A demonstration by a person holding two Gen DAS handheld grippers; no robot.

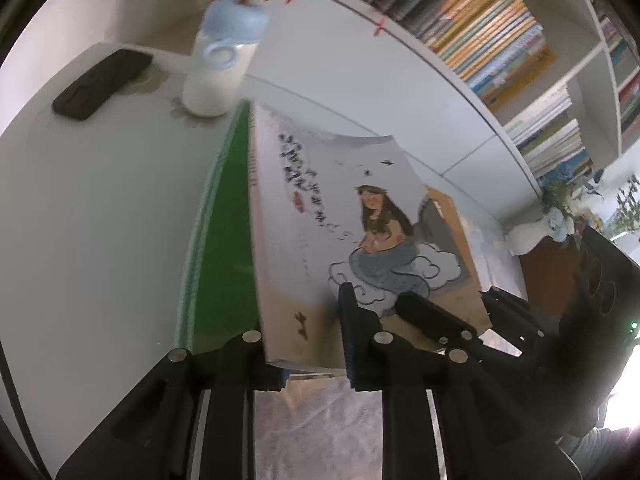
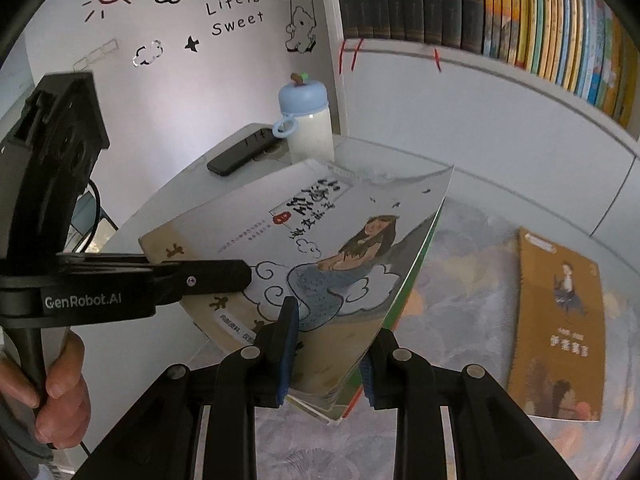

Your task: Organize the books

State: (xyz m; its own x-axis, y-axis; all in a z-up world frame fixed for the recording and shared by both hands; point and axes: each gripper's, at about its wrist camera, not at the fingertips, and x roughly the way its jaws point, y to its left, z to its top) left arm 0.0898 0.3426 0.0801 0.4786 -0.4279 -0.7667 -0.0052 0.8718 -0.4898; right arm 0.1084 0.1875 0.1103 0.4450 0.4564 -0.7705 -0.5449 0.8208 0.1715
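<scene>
The white paperback with the mermaid cover (image 2: 320,240) is held tilted in the air above the table, right gripper (image 2: 326,354) clamped on its lower edge, left gripper (image 1: 316,344) pinching its near corner. Mid-carry, I'd say; next it needs standing upright toward the white bookshelf (image 2: 460,60), while the brown paperback (image 2: 560,328) lies waiting.

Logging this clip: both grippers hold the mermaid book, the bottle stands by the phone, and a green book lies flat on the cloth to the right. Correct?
One slip: the book lying flat on the cloth is a brown book, not green, as the right wrist view shows. The rest holds: the left gripper and right gripper both grip the mermaid book, and the bottle stands by the phone.
</scene>
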